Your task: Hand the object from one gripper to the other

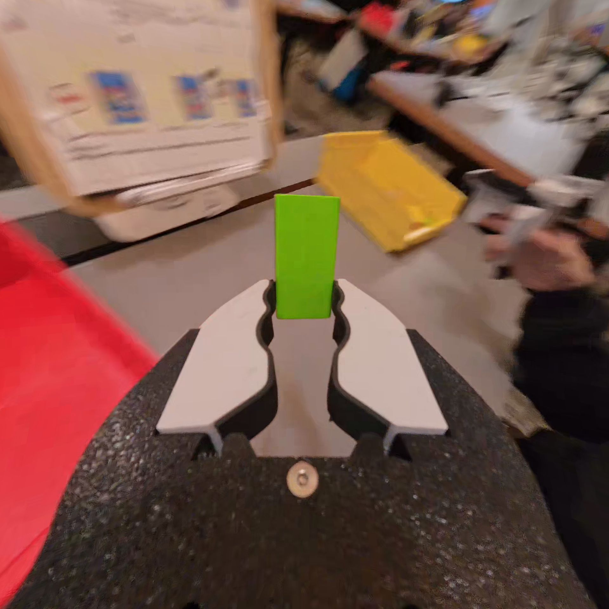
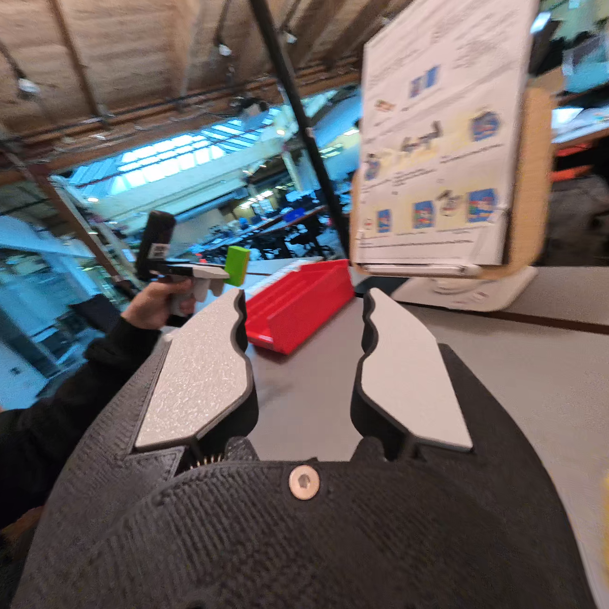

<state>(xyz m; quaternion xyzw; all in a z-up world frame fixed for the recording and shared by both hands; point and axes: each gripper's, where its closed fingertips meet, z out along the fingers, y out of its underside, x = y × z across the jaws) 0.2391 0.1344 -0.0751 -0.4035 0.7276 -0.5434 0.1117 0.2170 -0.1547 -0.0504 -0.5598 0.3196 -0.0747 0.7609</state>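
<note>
My left gripper (image 1: 304,298) is shut on a green rectangular block (image 1: 306,253); both pads press its lower sides and most of it sticks out past the fingertips, above the grey table (image 1: 197,296). The right wrist view shows the same block (image 2: 237,265) held in the left gripper (image 2: 227,275) at the left, raised above the table, with a hand on its handle. My right gripper (image 2: 304,311) is open and empty, off to the right of the block and lower. It shows blurred at the right edge of the left wrist view (image 1: 514,211).
A red bin (image 2: 296,309) lies on the table ahead of my right gripper and fills the left edge of the left wrist view (image 1: 49,362). A yellow bin (image 1: 389,188) sits at the far right. An instruction board (image 2: 438,141) on a white stand (image 2: 461,290) stands behind. The gap from one gripper's tips to the other's is roughly 30 cm.
</note>
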